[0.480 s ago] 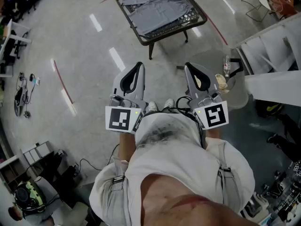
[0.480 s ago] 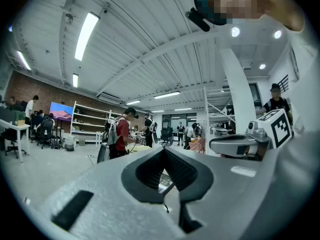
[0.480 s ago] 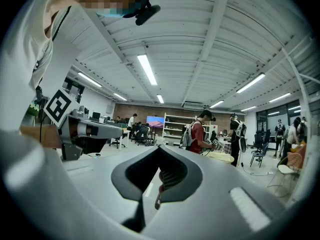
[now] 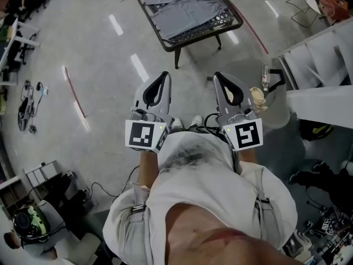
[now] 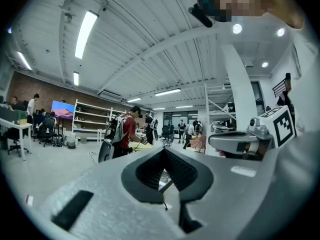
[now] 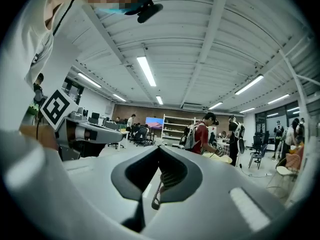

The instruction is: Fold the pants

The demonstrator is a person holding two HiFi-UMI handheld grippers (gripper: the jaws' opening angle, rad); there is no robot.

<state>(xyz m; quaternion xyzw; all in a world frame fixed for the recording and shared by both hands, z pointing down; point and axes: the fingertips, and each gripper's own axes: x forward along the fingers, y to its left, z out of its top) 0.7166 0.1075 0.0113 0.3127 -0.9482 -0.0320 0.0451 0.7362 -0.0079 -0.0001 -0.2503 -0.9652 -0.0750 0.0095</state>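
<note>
Grey pants (image 4: 185,7) lie spread on a dark-framed low table (image 4: 182,44) at the top of the head view, a few steps ahead of me. My left gripper (image 4: 164,75) and right gripper (image 4: 218,76) are held side by side close to my chest, pointing level toward that table. Both have their jaws shut with nothing between them. In the left gripper view the shut tips (image 5: 162,149) face an open hall, with the right gripper (image 5: 240,141) alongside. The right gripper view shows its shut tips (image 6: 159,148) and the left gripper (image 6: 85,131) at the left.
A small round table with a bottle (image 4: 266,77) stands just right of my right gripper, beside white shelving (image 4: 320,54). Bare concrete floor lies between me and the pants table. A person in a red shirt (image 5: 127,134) and others stand farther off in the hall.
</note>
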